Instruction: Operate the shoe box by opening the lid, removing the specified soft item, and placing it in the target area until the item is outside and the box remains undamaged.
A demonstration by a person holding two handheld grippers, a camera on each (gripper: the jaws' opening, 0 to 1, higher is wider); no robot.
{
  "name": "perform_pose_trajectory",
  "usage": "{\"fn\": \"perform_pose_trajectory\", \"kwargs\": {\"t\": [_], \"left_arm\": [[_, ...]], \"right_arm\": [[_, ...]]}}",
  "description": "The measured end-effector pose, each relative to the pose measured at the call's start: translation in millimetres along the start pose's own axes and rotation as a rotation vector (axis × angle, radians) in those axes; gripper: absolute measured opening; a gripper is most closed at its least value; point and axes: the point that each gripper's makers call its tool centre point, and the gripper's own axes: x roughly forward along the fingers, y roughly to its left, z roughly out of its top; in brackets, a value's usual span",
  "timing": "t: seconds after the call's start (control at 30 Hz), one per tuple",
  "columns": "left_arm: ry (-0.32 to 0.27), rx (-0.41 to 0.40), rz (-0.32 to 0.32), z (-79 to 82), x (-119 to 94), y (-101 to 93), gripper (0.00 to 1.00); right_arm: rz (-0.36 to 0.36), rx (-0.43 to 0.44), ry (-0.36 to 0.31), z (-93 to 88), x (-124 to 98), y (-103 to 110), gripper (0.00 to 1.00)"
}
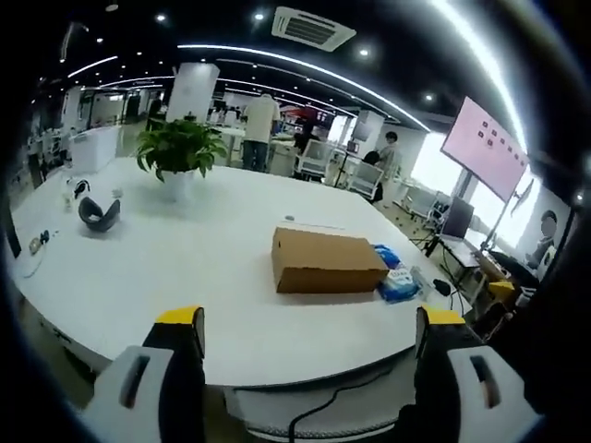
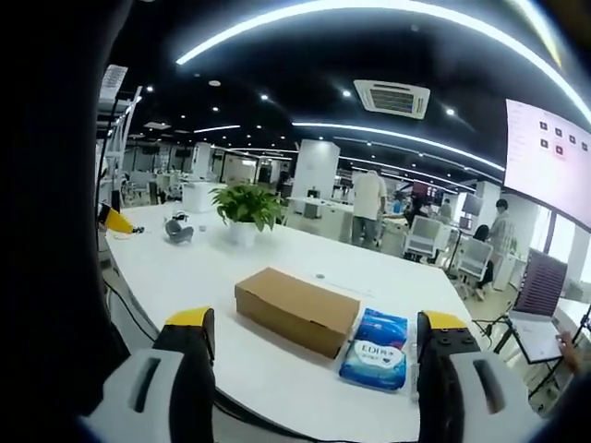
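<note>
A brown cardboard shoe box (image 1: pixel 323 260) lies on the white table (image 1: pixel 185 268) with its lid down; the same shoe box (image 2: pixel 295 308) sits a little ahead of my right jaws. A blue soft pack (image 2: pixel 377 349) lies against the box's right end, and that blue pack (image 1: pixel 395 277) peeks out behind the box in the left gripper view. My left gripper (image 1: pixel 312 323) hangs open in front of the table's near edge, well short of the box. My right gripper (image 2: pixel 312 328) is open too, with nothing between its yellow-tipped jaws.
A potted green plant (image 1: pixel 178 152) stands at the back of the table, with a dark headset (image 1: pixel 99 213) to its left. A black cable (image 1: pixel 323 406) runs below the table edge. People stand by desks and chairs behind; a large screen (image 1: pixel 485 148) is on the right.
</note>
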Motion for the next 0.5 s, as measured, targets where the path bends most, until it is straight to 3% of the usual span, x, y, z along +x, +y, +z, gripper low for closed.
{"fn": "perform_pose_trajectory", "kwargs": {"t": [0.3,0.5], "left_arm": [[0.035,-0.004,-0.001,-12.6,-4.8,1.7,0.95],[0.074,-0.018,-0.02,-20.6,5.7,-2.3,0.94]], "right_arm": [[-0.01,0.029,0.01,-11.1,1.1,3.8,0.88],[0.003,0.023,0.031,-17.1,0.0,15.6,0.87]]}}
